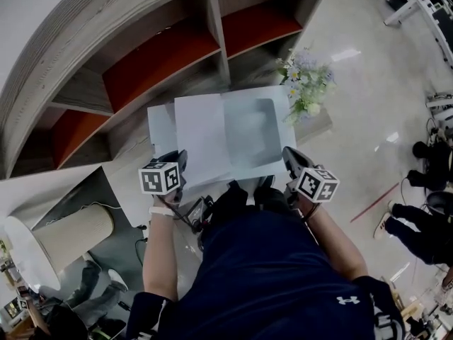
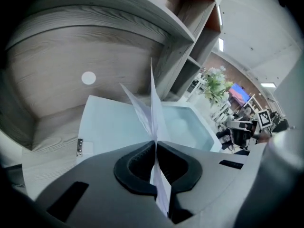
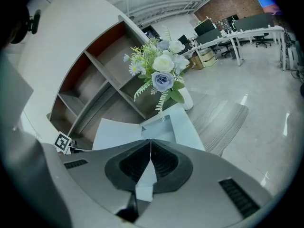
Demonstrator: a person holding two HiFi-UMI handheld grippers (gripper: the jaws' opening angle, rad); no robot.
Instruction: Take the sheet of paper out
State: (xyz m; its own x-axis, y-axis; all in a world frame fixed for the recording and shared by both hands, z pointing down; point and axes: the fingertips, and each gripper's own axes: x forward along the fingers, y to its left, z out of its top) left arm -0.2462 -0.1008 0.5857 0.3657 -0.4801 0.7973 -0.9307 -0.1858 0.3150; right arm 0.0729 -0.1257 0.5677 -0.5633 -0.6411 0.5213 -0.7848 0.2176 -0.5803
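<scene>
Paper coming out of the folder, one gripper on each

The sheet of paper [image 1: 202,140] lies across the folder's [image 1: 258,129] left half. The left gripper [image 1: 181,165] is pinched shut on the paper's near edge to pull it, and the right gripper [image 1: 290,160] is clamped on the folder's near right corner, probably to steady it on the counter [image 1: 322,125]. Can't tell how much paper is tucked inside.

The label [image 2: 80,147] on the pale blue folder [image 2: 109,127] was too small to be read; a person [image 1: 414,225] was cut off by the head view's right edge.
</scene>
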